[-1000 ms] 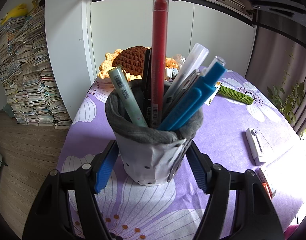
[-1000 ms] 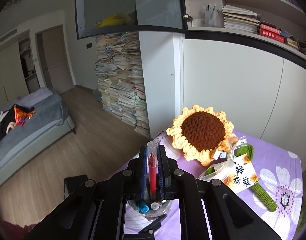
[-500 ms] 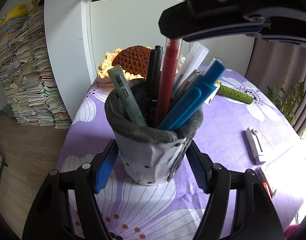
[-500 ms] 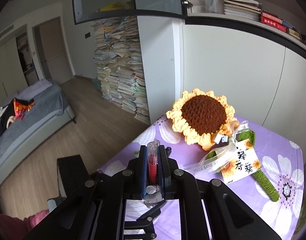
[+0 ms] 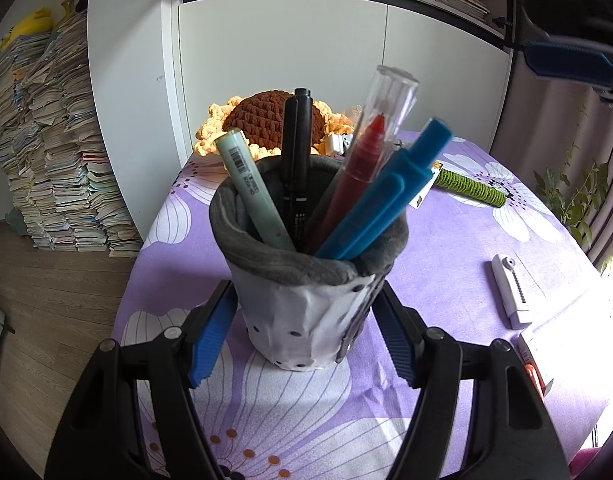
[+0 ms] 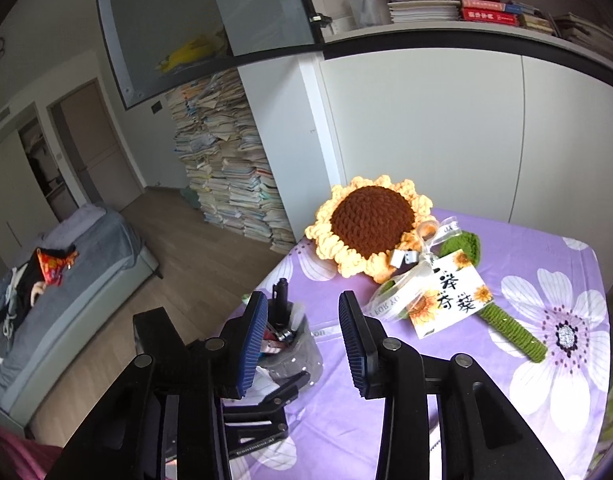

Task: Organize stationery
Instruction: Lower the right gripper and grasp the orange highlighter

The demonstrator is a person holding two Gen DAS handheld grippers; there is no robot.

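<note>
In your left wrist view, the left gripper [image 5: 304, 330] has its jaws closed against the sides of the pen cup [image 5: 306, 304], which stands on the purple desk [image 5: 466, 240]; the pads press the soft fabric wall low down, so you hold it steady. Inside lean a pale green marker [image 5: 252, 192], a black pen [image 5: 296, 156], the red pen [image 5: 362, 172] with its clear cap and two blue pens [image 5: 380, 204]. A white stapler [image 5: 510, 292] lies well apart to the right, not yet put away. In your right wrist view, the right gripper [image 6: 302, 340] hangs above the cup with its jaws opening and nothing between them; the red pen is free of them. The crochet sunflower [image 6: 370, 226] and its card [image 6: 452, 298] lie beyond. The cup is soft and top-heavy with long pens leaning right: ease the left jaws off abruptly, or clip a pen top with the right jaws, and it may tip and spill.
</note>
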